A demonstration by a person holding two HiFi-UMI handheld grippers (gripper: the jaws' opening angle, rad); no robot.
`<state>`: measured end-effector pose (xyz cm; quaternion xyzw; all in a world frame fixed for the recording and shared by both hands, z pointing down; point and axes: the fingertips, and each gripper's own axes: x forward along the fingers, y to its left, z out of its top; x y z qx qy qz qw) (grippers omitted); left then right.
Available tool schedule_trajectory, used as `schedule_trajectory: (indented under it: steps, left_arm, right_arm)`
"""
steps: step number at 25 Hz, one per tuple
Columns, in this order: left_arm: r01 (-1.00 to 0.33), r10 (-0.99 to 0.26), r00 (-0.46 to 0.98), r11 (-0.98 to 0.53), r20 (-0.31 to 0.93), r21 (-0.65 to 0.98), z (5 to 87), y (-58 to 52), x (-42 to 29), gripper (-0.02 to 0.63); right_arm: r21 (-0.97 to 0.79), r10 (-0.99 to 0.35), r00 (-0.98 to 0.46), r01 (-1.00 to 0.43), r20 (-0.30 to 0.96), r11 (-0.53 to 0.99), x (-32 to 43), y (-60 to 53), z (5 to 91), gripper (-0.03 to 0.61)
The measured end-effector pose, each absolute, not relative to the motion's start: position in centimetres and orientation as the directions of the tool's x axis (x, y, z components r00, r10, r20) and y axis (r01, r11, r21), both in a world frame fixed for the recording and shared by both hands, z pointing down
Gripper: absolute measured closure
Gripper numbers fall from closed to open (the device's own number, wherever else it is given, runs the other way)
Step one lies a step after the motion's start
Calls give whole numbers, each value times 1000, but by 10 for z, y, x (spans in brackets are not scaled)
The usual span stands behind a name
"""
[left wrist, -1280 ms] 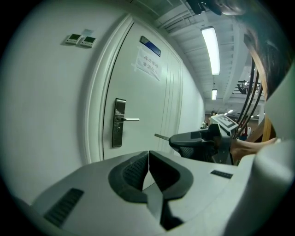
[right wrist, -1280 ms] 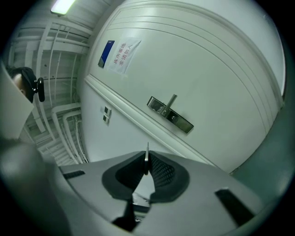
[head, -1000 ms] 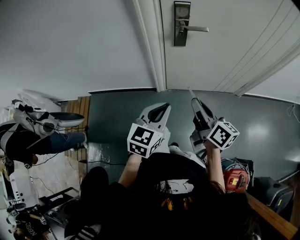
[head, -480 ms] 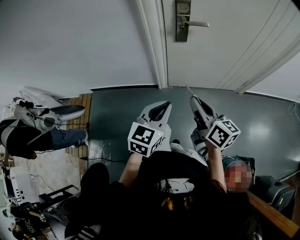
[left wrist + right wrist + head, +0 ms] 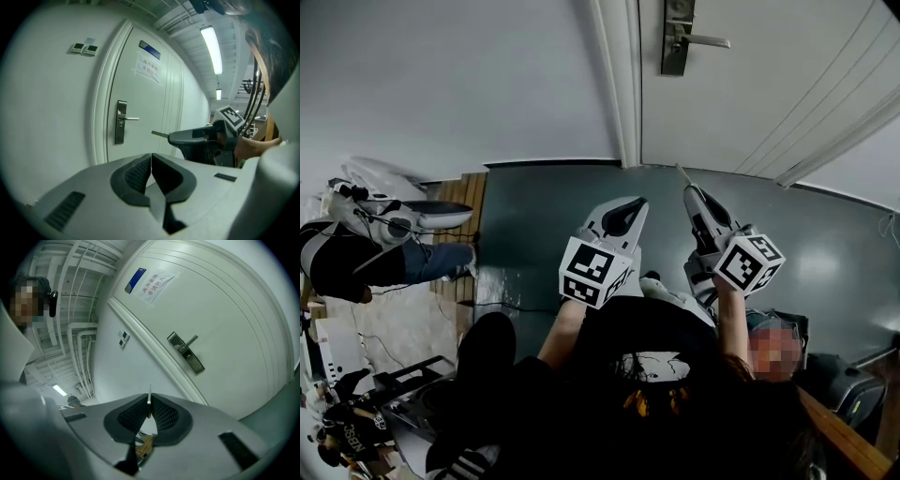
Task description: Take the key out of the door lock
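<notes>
The white door (image 5: 769,84) carries a metal lock plate (image 5: 677,42) with a lever handle (image 5: 708,40), also visible in the left gripper view (image 5: 121,122) and the right gripper view (image 5: 186,352). My right gripper (image 5: 692,194) is shut on a thin metal key (image 5: 149,397); its blade pokes out past the jaw tips (image 5: 158,134) and stays well away from the lock. My left gripper (image 5: 628,208) hangs beside it, shut with nothing between its pads (image 5: 151,158). Both grippers are over the grey floor, short of the door.
A white door frame (image 5: 614,84) and plain wall (image 5: 441,84) lie left of the door. A person (image 5: 366,262) sits at the far left among gear on a wooden strip. A paper notice (image 5: 149,68) hangs on the door. A wooden bench edge (image 5: 844,436) is at the lower right.
The lock plate has slid up and to the right, now partly cut by the top edge. Both grippers keep their pose, shifted slightly right and lower; the key stays in the right jaws.
</notes>
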<state>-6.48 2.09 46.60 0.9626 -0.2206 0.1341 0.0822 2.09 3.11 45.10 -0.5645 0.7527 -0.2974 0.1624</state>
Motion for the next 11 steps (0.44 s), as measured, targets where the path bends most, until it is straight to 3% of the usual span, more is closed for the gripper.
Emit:
schedule_trajectory:
  steps: [11]
  left_arm:
    - [-452,-405,860,-887,311,96,472,18,-74,604]
  right_arm:
    - [-637,-949,-300,-751,97,172,20,24,457,557]
